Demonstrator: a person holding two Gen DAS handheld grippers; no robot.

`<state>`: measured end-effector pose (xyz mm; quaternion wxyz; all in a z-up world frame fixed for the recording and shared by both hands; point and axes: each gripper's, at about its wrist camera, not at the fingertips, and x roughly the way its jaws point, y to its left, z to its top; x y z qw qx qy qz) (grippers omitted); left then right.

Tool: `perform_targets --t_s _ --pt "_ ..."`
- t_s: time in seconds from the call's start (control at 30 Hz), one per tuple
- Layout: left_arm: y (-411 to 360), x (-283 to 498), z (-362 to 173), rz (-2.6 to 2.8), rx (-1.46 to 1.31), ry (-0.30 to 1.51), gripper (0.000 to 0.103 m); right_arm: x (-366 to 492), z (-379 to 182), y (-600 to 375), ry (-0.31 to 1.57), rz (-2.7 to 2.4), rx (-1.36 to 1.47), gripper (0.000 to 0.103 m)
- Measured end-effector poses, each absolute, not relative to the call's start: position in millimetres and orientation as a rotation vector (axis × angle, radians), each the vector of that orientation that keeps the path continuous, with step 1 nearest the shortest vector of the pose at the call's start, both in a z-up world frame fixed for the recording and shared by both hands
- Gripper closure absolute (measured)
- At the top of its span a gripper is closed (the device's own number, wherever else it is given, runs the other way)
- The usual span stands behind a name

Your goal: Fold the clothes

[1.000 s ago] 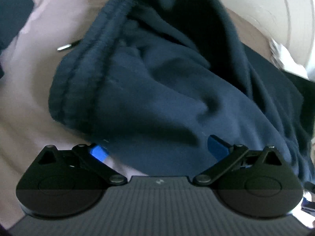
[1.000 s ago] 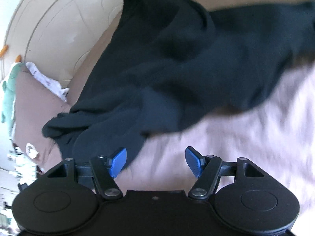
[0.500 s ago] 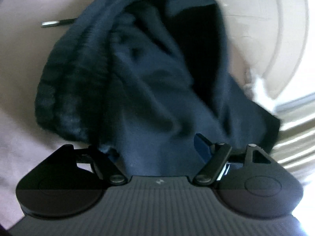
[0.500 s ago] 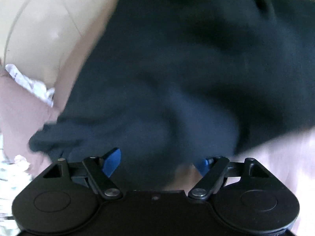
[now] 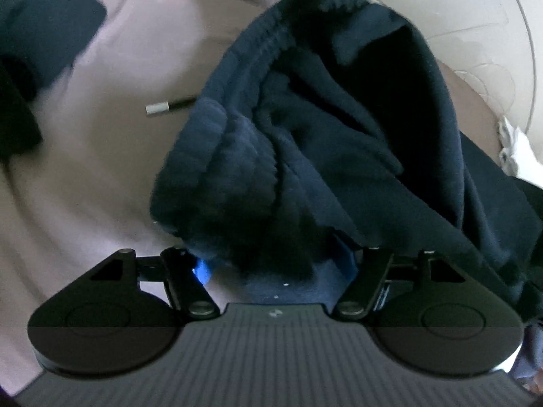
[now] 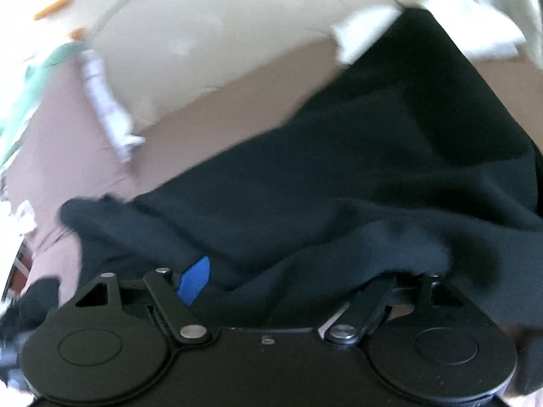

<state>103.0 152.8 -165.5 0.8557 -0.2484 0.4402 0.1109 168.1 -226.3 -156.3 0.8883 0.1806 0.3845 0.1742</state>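
Note:
A dark navy garment [image 5: 305, 135] with a ribbed waistband lies bunched on the mauve bed sheet [image 5: 101, 169]. A silver-tipped drawstring [image 5: 157, 108] pokes out to its left. My left gripper [image 5: 273, 266] is open, its blue pads on either side of the bunched waistband, cloth filling the gap. In the right wrist view the same garment [image 6: 339, 186] spreads across the frame and drapes over my right gripper [image 6: 288, 281]. That gripper is open: its left blue fingertip [image 6: 195, 281] shows and the right one is hidden under cloth.
Another dark piece of cloth [image 5: 40, 34] lies at the far left of the sheet. A cream padded headboard [image 6: 186, 51] stands behind, with white cloth [image 6: 373, 27], a white frilly item [image 6: 105, 101] and a green soft toy [image 6: 44, 64] beside it.
My left gripper's fingers have drawn closer together around the waistband, which has bunched up. My right gripper has pushed in under the garment, so cloth now covers its right finger.

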Motion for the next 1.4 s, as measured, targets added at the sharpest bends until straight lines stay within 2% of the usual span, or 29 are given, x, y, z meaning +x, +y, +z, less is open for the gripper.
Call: perform_targets --t_s 0.1,0.23,0.27,0.3,0.33,0.37,0.43,0.47,0.5,0.53,0.57,0.6,0.63,0.73,0.77,0.8,0.87,1.03,1.13,1.17,1.23,1.3,1.37,1.4 --pt "138.0 105.4 -163.4 0.253 -0.353 0.949 0.032 178.5 -188.3 -228.9 0.883 0.306 0.529 0.015" --pt "135.8 104.3 -173.6 0.248 -0.342 0.958 0.025 193.3 -214.5 -252.7 0.928 0.227 0.727 0.015" --pt "142.9 106.1 -175.6 0.228 -0.394 0.958 0.018 202.5 -216.2 -253.8 0.926 0.216 0.743 0.015" --pt "151.5 112.3 -179.8 0.204 -0.453 0.957 0.005 215.1 -217.6 -253.4 0.93 0.211 0.752 0.015" --pt "159.6 116.8 -184.4 0.173 -0.508 0.95 0.0 227.6 -219.1 -253.0 0.933 0.206 0.76 0.01" --pt "164.1 118.6 -188.0 0.146 -0.527 0.933 0.0 240.1 -220.5 -252.6 0.937 0.2 0.769 0.003" --pt "163.6 119.2 -187.9 0.137 -0.465 0.891 0.0 253.0 -219.1 -247.8 0.9 0.184 0.746 0.003" --pt "158.5 117.0 -182.1 0.15 -0.411 0.863 0.0 252.5 -214.5 -241.2 0.868 0.191 0.681 0.016" --pt "153.4 114.8 -176.3 0.163 -0.357 0.835 0.004 249.0 -208.2 -232.6 0.83 0.205 0.591 0.035" --pt "148.3 112.6 -170.5 0.176 -0.303 0.807 0.01 245.7 -202.2 -221.5 0.822 0.235 0.481 0.074" --pt "143.2 110.5 -164.7 0.189 -0.249 0.778 0.035 238.7 -194.2 -212.0 0.815 0.283 0.384 0.084" --pt "138.2 108.3 -158.9 0.202 -0.195 0.749 0.048 228.4 -184.9 -209.4 0.786 0.322 0.35 0.087" --pt "133.1 106.1 -153.0 0.214 -0.141 0.72 0.05 219.4 -175.6 -210.1 0.758 0.35 0.346 0.09" --pt "117.9 99.6 -135.6 0.25 0.018 0.63 0.055 184.6 -138.9 -213.3 0.658 0.451 0.31 0.091" --pt "112.8 97.4 -129.8 0.262 0.071 0.599 0.066 172.3 -127.5 -215.1 0.645 0.508 0.299 0.092" --pt "107.7 95.2 -124.0 0.273 0.124 0.568 0.083 160.0 -116.2 -216.8 0.631 0.564 0.289 0.092" --pt "102.8 91.4 -109.4 0.296 0.195 0.501 0.083 130.4 -95.1 -214.1 0.615 0.731 0.247 0.092" --pt "159.9 94.5 -75.2 0.401 0.047 0.479 0.084 81.3 -82.4 -178.2 0.693 0.973 0.238 0.092" --pt "172.0 84.3 -75.7 0.435 0.097 0.491 0.083 68.2 -106.6 -158.5 0.867 0.899 0.079 0.091" --pt "174.2 80.4 -77.4 0.436 0.093 0.502 0.083 61.9 -111.7 -161.4 0.899 0.85 0.055 0.079" --pt "175.2 71.0 -84.5 0.45 0.091 0.531 0.083 49.3 -122.0 -167.1 0.962 0.751 0.007 0.072" --pt "170.5 71.4 -90.1 0.473 0.093 0.557 0.084 36.6 -109.4 -173.3 0.95 0.783 0.013 0.068" --pt "162.8 77.4 -93.2 0.466 0.076 0.56 0.084 23.2 -88.8 -178.8 0.906 0.839 0.019 0.052" --pt "159.0 78.9 -92.3 0.451 0.085 0.545 0.084 20.1 -77.7 -180.9 0.884 0.847 0.014 0.049"
